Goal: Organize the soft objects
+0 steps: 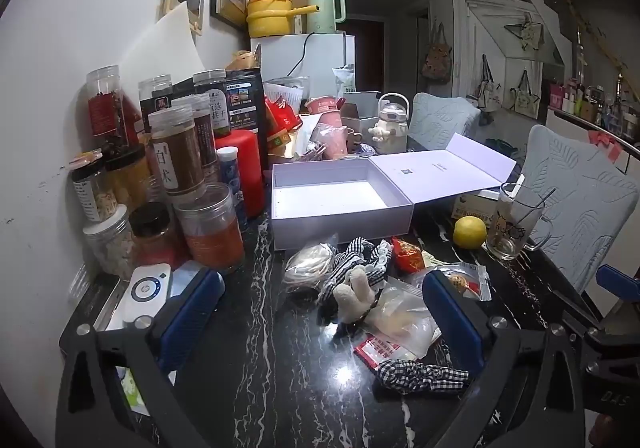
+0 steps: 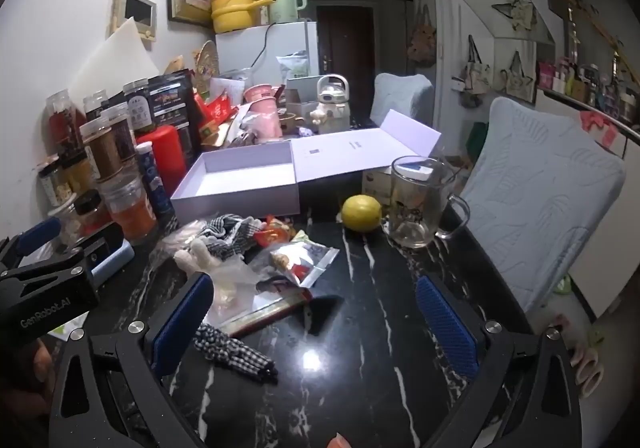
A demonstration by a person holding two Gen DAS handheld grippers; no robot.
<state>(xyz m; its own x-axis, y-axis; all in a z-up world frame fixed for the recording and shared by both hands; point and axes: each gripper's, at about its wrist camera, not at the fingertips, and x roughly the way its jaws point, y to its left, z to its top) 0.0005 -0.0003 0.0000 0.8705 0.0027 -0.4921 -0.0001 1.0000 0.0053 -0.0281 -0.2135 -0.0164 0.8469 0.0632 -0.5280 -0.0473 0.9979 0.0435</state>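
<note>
An open white box (image 1: 328, 200) (image 2: 240, 184) with its lid folded right sits on the black marble table (image 1: 272, 368). Before it lies a pile: a checked cloth (image 1: 356, 260) (image 2: 228, 232), a cream plush toy (image 1: 354, 294) (image 2: 200, 256), plastic bags (image 1: 404, 316) (image 2: 300, 260) and a small checked scrunchie (image 1: 420, 376) (image 2: 236, 352). My left gripper (image 1: 320, 324) is open, its fingers either side of the pile, holding nothing. My right gripper (image 2: 316, 324) is open and empty, the scrunchie by its left finger (image 2: 180, 324).
Jars and bottles (image 1: 176, 168) crowd the left wall. A lemon (image 1: 470, 232) (image 2: 362, 213) and a glass mug (image 1: 516, 224) (image 2: 420, 200) stand right of the box. Padded chairs (image 2: 532, 200) sit at the table's right edge. Cups and boxes (image 1: 332, 120) clutter behind.
</note>
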